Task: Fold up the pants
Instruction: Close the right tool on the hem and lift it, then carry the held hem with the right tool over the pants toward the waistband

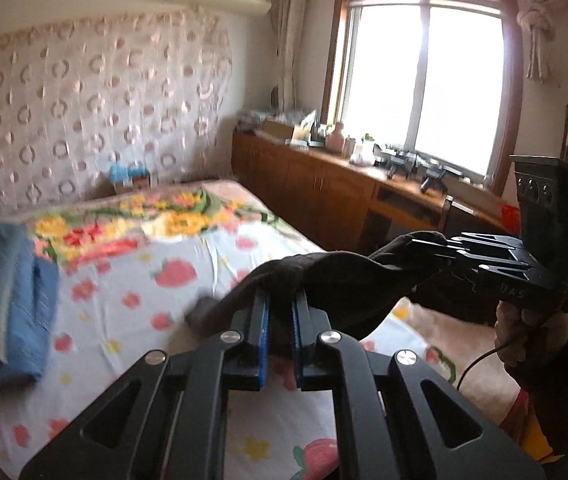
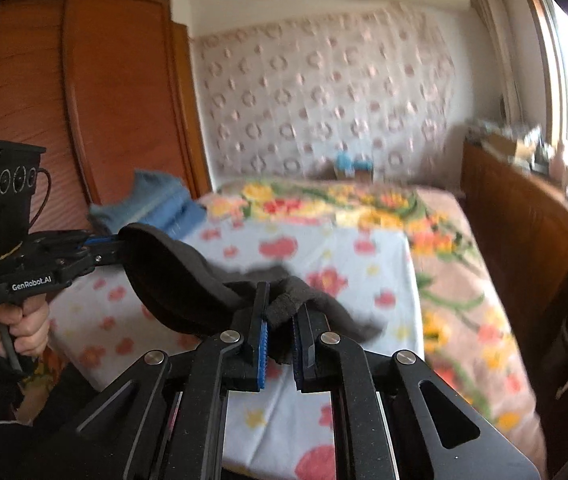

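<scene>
My left gripper has its fingers pinching one bunch of the dark soft knit pants, my right gripper pinching another, so the cloth hangs stretched btwn them above the strawberry-print bed sheet, prob. to shake it flat before folding. Beyond: folded blue towel on the bed, then a small box w/ blue stuff by the wall, contents too blurred to tell.

Dark pants, bunched, above bed
</scene>
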